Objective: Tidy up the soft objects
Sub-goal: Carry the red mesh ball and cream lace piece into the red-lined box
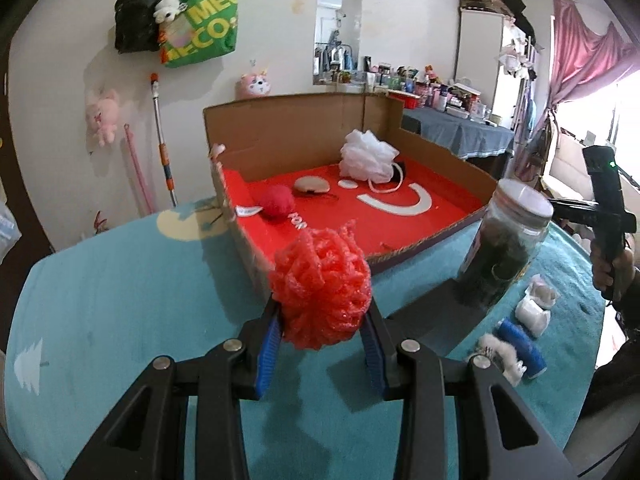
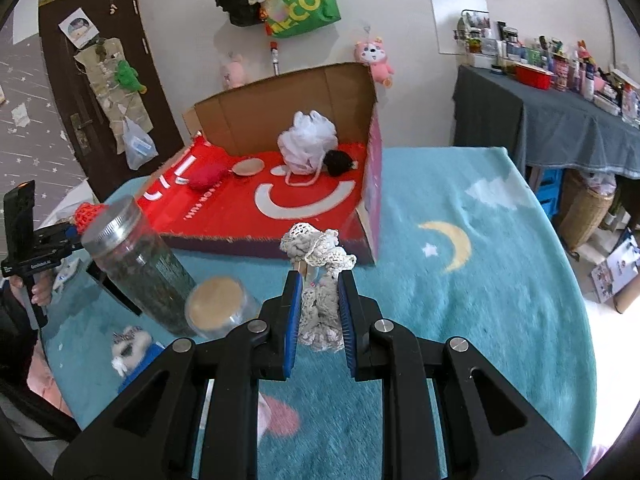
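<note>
My left gripper (image 1: 322,316) is shut on a red mesh puff (image 1: 322,290), held above the teal cloth just in front of the cardboard box (image 1: 280,128). My right gripper (image 2: 320,300) is shut on a cream crocheted lace piece (image 2: 318,256), held near the box's front right corner. Inside the red-floored box (image 2: 224,208) lie a white mesh puff (image 1: 368,156) (image 2: 307,142), a red knitted ball (image 1: 277,201) (image 2: 206,174), a beige round pad (image 1: 311,185) (image 2: 248,168) and a black fuzzy item (image 2: 339,162). The left gripper and its red puff (image 2: 89,212) show at the left edge of the right wrist view.
A tall glass jar (image 1: 508,240) (image 2: 136,268) with a metal lid stands right of the box; a smaller jar with a cork lid (image 2: 218,308) sits beside it. A blue roll (image 1: 520,340) and white fluffy items (image 1: 534,306) lie on the teal cloth (image 2: 460,300). A cluttered side table (image 2: 560,120) stands at right.
</note>
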Available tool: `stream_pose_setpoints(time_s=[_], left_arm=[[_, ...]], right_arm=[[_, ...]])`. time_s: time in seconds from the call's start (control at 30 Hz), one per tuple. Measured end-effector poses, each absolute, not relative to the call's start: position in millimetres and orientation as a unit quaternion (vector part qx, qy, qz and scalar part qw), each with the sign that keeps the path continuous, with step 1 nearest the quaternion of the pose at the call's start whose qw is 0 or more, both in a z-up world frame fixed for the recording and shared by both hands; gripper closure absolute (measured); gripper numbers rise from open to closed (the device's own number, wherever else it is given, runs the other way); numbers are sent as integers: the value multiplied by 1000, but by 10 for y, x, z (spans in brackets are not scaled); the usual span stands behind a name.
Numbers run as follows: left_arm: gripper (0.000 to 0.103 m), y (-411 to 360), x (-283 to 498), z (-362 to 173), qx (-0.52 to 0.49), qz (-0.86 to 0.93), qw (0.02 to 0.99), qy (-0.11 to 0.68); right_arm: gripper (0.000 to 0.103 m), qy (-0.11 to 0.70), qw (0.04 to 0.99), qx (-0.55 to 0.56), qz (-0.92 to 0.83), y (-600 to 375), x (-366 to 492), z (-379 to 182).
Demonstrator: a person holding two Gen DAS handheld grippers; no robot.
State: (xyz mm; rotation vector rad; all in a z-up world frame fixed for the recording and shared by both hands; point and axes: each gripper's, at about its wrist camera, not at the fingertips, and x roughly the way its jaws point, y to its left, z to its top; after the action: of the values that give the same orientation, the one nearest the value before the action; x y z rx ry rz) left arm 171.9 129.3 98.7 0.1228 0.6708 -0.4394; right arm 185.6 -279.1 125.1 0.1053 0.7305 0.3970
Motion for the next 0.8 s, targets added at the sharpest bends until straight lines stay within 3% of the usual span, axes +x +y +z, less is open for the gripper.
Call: stream_pose_setpoints(time_s=[0.3, 0.8], left_arm=[[63, 1041, 2092, 1192, 57, -215, 916, 332], [63, 672, 3046, 748, 75, -121, 872, 469]], right_arm=[[85, 348, 912, 36, 214, -2591, 2227, 1487], [85, 451, 874, -86, 160, -1893, 3379, 1251]])
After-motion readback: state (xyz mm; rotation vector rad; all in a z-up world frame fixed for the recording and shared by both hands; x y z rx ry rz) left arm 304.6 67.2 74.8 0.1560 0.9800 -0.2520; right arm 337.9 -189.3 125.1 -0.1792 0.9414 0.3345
